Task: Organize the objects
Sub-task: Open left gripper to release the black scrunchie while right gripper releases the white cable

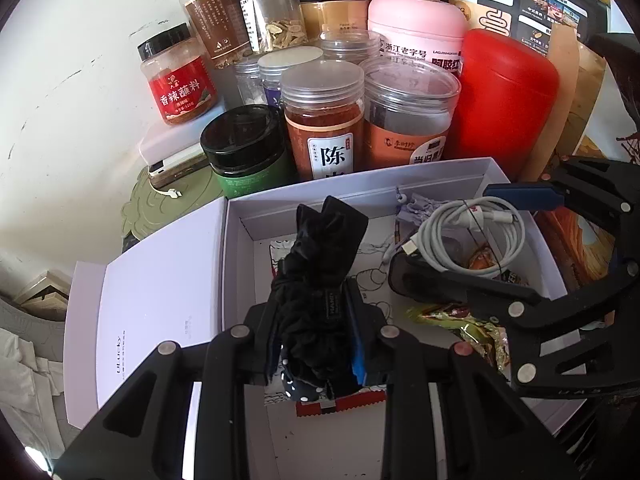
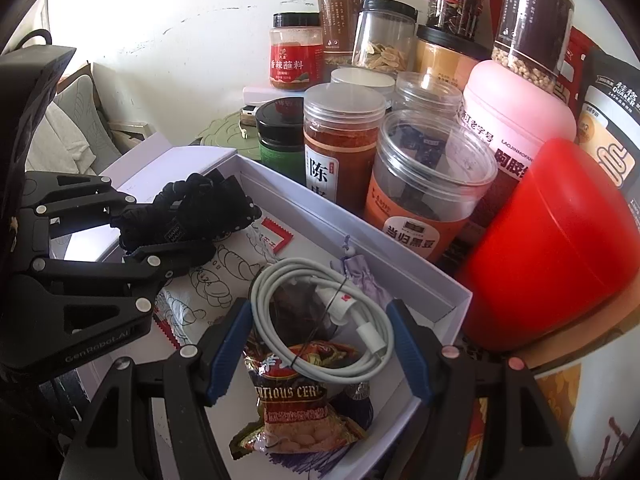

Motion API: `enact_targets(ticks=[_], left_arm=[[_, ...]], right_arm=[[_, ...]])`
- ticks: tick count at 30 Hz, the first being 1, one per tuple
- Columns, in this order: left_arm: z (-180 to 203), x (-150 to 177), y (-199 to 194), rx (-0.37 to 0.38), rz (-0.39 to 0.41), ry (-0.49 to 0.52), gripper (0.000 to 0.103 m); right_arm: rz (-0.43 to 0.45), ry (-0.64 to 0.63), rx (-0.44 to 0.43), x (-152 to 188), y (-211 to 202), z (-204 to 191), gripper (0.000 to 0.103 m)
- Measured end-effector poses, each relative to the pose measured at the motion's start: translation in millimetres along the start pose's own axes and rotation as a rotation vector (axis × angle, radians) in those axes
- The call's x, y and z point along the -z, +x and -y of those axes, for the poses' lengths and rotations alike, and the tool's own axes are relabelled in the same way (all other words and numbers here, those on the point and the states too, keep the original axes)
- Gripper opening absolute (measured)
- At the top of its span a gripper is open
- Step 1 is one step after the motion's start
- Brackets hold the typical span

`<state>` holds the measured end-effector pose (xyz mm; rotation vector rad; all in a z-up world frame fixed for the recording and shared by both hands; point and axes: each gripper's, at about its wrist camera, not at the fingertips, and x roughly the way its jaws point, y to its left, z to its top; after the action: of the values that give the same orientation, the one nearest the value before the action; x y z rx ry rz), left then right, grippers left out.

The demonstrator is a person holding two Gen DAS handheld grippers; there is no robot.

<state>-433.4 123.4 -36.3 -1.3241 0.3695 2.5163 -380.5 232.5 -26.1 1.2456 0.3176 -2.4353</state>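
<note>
A white open box (image 1: 360, 178) (image 2: 456, 304) sits in front of a crowd of jars. My left gripper (image 1: 316, 336) (image 2: 172, 236) is shut on a black bundled cloth pouch (image 1: 316, 280) (image 2: 192, 208) and holds it over the box's left part. My right gripper (image 2: 320, 344) is open above the box's right part, its blue pads either side of a coiled white cable (image 2: 320, 320) (image 1: 476, 236) and a snack packet (image 2: 296, 400). In the left wrist view the right gripper (image 1: 476, 240) straddles the cable. A lilac tassel pouch (image 2: 360, 276) lies by the box's far wall.
Several jars stand behind the box, among them a brown-powder jar (image 1: 324, 120), a dark green jar (image 1: 244, 152), a red canister (image 1: 504, 96) and a pink tub (image 1: 416, 28). The box lid (image 1: 160, 280) lies open to the left. A gold wrapper (image 1: 472, 328) lies in the box.
</note>
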Motion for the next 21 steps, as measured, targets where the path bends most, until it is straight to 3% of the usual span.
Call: enact_targets(ticks=[6, 8, 10, 21], left_arm=[[-2.4, 1.8, 0.9, 0.005, -0.008, -0.017, 0.035], [-2.6, 2.3, 2.1, -0.002, -0.016, -0.023, 0.047], [-2.1, 3.4, 2.3, -0.015, -0.024, -0.026, 0.052], [9.4, 7.6, -24.7, -0.047, -0.021, -0.020, 0.053]], right_arm=[[-0.019, -0.014, 0.019, 1.6, -1.1, -5.2, 0.070], [-0.024, -0.022, 0.025, 3.1, -2.4, -7.4, 0.070], [-0.030, -0.024, 0.031, 4.2, -3.5, -8.1, 0.070], [-0.032, -0.046, 0.041, 10.8, -25.2, -18.1, 0.070]])
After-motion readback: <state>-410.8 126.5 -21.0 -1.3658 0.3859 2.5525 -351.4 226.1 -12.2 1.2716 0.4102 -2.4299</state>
